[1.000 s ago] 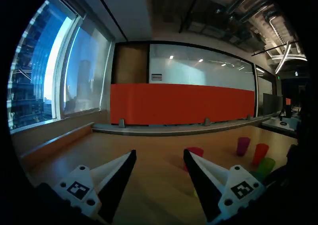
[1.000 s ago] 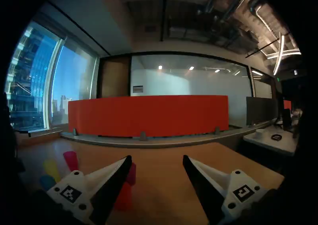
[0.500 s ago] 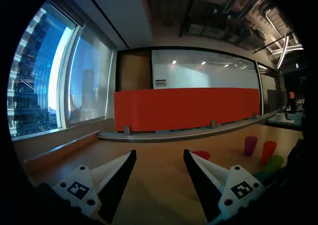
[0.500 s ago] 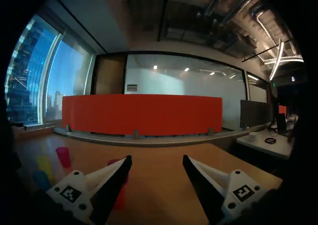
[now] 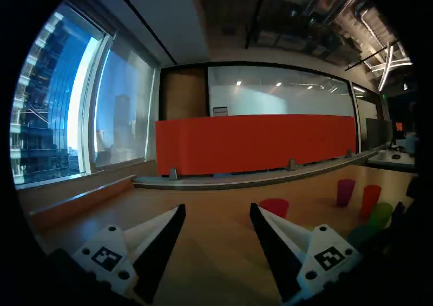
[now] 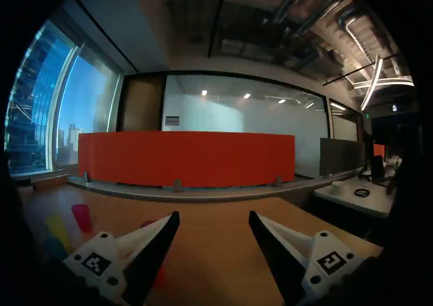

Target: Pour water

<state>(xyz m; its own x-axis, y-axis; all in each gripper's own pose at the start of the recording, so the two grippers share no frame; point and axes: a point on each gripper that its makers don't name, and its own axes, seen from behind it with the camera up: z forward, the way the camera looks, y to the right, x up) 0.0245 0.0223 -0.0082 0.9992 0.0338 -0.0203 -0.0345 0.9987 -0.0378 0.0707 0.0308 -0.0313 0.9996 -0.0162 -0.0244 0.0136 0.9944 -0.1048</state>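
My left gripper (image 5: 216, 211) is open over the wooden table (image 5: 211, 252), nothing between its fingers. In the left gripper view a red cup (image 5: 274, 206) stands just beyond the right finger. Farther right stand a magenta cup (image 5: 345, 191), an orange cup (image 5: 371, 200), a green cup (image 5: 381, 215) and a teal cup (image 5: 361, 234). My right gripper (image 6: 214, 217) is also open and holds nothing. In the right gripper view a pink cup (image 6: 82, 217), a yellow cup (image 6: 57, 227) and a blue cup (image 6: 54, 247) stand at the left. A red cup (image 6: 158, 276) is partly hidden behind the left finger.
An orange divider panel (image 5: 254, 144) runs along the table's far edge, with a glass wall behind it. Tall windows (image 5: 54, 122) line the left side. A neighbouring desk (image 6: 357, 192) with small items stands to the right.
Both grippers drifted a little: the cups slid rightward in the left gripper view and leftward in the right gripper view. Jaw openings are unchanged.
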